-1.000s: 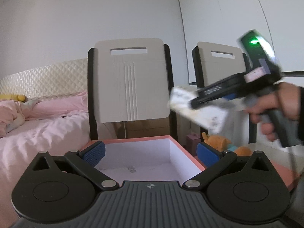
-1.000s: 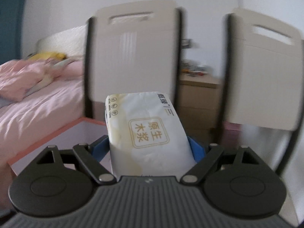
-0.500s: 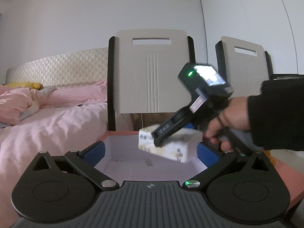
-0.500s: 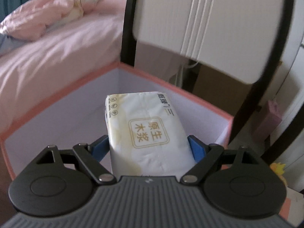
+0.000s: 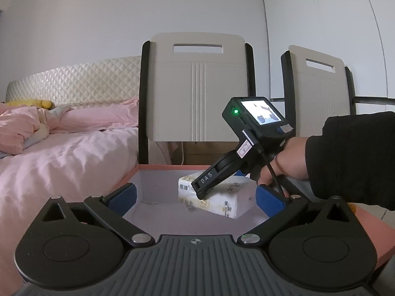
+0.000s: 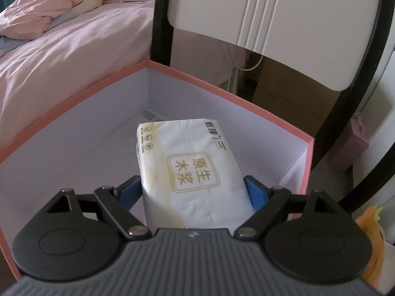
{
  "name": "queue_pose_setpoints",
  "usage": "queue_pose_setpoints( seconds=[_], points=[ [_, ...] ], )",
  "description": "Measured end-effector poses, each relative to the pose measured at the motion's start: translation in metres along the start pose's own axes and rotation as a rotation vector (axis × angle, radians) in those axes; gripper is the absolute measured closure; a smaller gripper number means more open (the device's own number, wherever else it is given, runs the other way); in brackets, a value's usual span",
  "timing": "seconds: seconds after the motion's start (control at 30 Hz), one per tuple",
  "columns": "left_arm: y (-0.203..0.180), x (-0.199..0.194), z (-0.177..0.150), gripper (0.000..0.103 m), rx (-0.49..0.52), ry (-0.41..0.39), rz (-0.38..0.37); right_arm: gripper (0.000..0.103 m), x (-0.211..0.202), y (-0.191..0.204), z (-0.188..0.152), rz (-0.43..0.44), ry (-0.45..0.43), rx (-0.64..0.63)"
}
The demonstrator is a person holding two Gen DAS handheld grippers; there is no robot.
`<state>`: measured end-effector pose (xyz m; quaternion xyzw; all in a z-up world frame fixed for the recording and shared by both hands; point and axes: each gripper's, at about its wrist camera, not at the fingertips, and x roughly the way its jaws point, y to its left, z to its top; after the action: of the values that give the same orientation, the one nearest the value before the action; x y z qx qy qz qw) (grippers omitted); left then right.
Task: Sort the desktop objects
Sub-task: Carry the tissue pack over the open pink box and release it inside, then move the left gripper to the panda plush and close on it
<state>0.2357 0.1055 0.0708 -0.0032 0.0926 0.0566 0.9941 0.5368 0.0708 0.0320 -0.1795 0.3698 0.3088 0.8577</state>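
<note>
The right tool [image 6: 192, 192] pinches the soft, light tissue pack [image 6: 187, 170] by its long sides inside the box [image 6: 222, 91]; the left tool [image 5: 195, 194] gapes empty.

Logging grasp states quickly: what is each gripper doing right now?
Left gripper: open, holding nothing.
Right gripper: shut on the tissue pack, inside the pink box.

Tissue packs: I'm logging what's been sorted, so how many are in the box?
1. The tissue pack sits inside the pink-rimmed box, between the right gripper fingers. The gripper body hides part of the floor.
</note>
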Motion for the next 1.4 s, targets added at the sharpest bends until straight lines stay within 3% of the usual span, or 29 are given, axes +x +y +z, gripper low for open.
queue_pose_setpoints(
  seconds=[0.27,0.63,0.83,1.0,1.17,1.4],
  points=[
    [0.01,0.001,0.001,0.0,-0.019,-0.001,-0.017,0.004,-0.022,-0.007,0.001,-0.003,-0.06,0.004],
    [0.009,0.002,-0.007,0.0,-0.002,0.008,-0.042,0.0,-0.121,-0.029,-0.027,-0.048,-0.246,0.116],
    [0.008,0.002,-0.011,0.0,0.029,0.01,-0.06,0.0,-0.178,-0.034,-0.069,-0.105,-0.349,0.179],
    [0.002,-0.002,-0.014,0.0,0.06,-0.021,-0.119,0.0,-0.215,-0.036,-0.114,-0.151,-0.428,0.222],
    [-0.01,-0.004,-0.021,0.0,0.115,-0.048,-0.148,0.0,-0.232,-0.033,-0.16,-0.207,-0.468,0.27],
    [-0.021,0.0,-0.028,0.0,0.131,0.003,-0.176,0.0,-0.252,-0.022,-0.223,-0.26,-0.587,0.391]
  ],
)
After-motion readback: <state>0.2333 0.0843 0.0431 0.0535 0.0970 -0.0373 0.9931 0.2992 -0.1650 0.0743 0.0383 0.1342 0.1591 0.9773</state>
